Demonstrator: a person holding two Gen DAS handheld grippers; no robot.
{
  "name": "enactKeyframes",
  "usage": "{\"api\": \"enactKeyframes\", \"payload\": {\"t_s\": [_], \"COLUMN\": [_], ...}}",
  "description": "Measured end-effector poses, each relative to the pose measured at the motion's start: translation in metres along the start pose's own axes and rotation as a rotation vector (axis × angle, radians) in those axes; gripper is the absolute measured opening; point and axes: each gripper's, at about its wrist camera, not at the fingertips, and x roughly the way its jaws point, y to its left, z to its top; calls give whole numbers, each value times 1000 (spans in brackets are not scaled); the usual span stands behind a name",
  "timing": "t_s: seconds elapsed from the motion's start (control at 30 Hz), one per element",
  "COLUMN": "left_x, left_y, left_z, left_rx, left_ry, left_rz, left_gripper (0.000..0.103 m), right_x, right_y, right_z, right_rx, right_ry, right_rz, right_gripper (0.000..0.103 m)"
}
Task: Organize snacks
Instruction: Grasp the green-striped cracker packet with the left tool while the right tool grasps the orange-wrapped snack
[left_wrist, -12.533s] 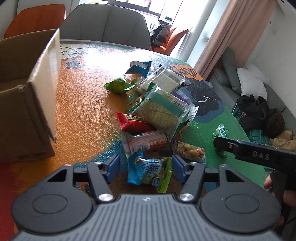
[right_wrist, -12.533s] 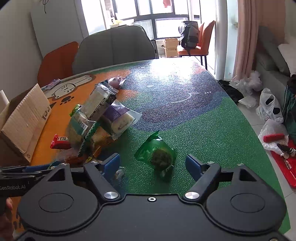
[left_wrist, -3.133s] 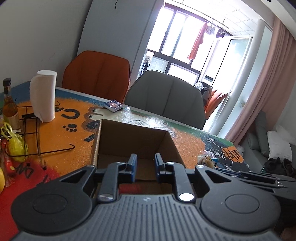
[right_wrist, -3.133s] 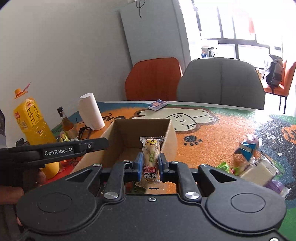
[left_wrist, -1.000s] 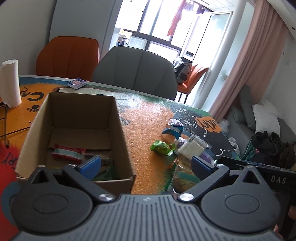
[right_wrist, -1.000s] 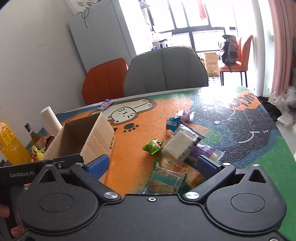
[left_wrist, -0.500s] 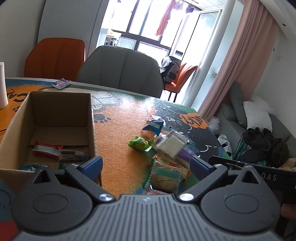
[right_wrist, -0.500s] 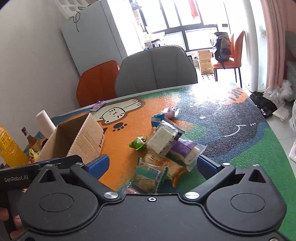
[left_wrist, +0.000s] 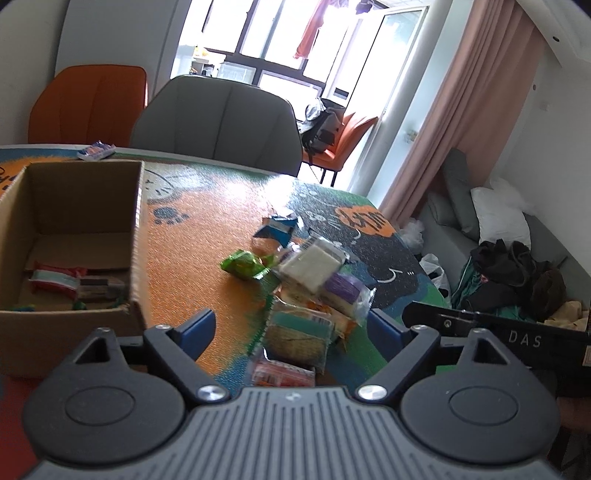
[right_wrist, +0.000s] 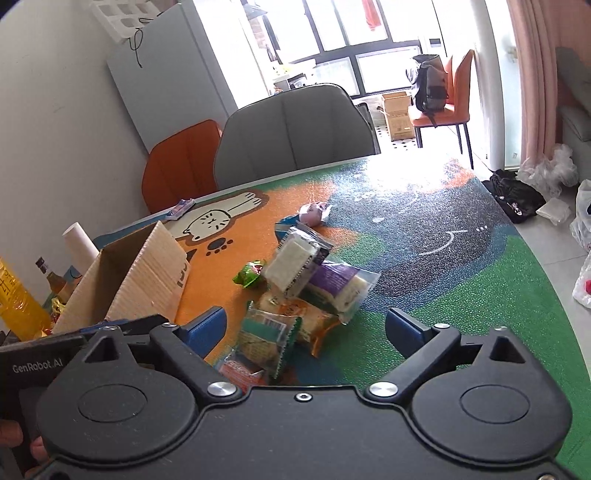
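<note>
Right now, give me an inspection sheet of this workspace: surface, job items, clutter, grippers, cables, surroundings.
Surface: table under a cartoon mat in orange, green and dark blue.
Job items: open box with a few packets inside; snack pile loose on the mat beside it; green packet and blue packet lie apart from the pile.
Clutter: paper roll, bottles, small pack at the far edge.
Grippers: left gripper and right gripper both closing, nothing gripped.
Cables: nothing seen on the table.
Surroundings: grey chair, orange chair, curtain, sofa with clothes.
</note>
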Motion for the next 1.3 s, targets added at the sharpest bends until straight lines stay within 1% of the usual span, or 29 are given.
{"api": "enactKeyframes", "payload": {"t_s": [0.23, 0.3, 0.43, 0.6, 0.73, 0.87, 1.03, 1.07, 1.1, 1.13, 1.23, 1.3], "left_x": [20, 28, 47, 68, 83, 98, 106, 107, 107, 107, 107, 103], "left_y": [-1, -2, -2, -2, -1, 1, 1, 0, 0, 0, 2, 4], "left_z": [-7, -8, -11, -12, -14, -17, -18, -18, -17, -17, -14, -13], "left_rx": [-5, -5, -1, 1, 11, 9, 29, 35, 40, 39, 21, 16], "left_ry": [36, 47, 75, 102, 121, 154, 142, 142, 141, 142, 146, 135], "left_rz": [-14, -11, -9, -2, 19, 17, 9, 8, 0, -8, -16, -4], "left_gripper": [81, 77, 74, 74, 74, 76, 77, 76, 71, 64, 52, 50], "right_x": [8, 12, 20, 30, 39, 48, 59, 60, 61, 62, 65, 67], "right_y": [-10, -12, -20, -29, -34, -36, -36, -35, -35, -33, -29, -27], "right_z": [-2, -3, -5, -4, -3, -2, -1, -1, 0, 0, 1, 3], "right_rx": [13, 17, 32, 49, 59, 63, 69, 69, 68, 65, 54, 50], "right_ry": [19, 30, 49, 65, 78, 93, 110, 112, 112, 112, 110, 108], "right_rz": [4, 8, 15, 23, 25, 31, 42, 46, 52, 59, 75, 87], "right_gripper": [83, 78, 73, 68, 68, 67, 64, 61, 60, 59, 54, 49]}}
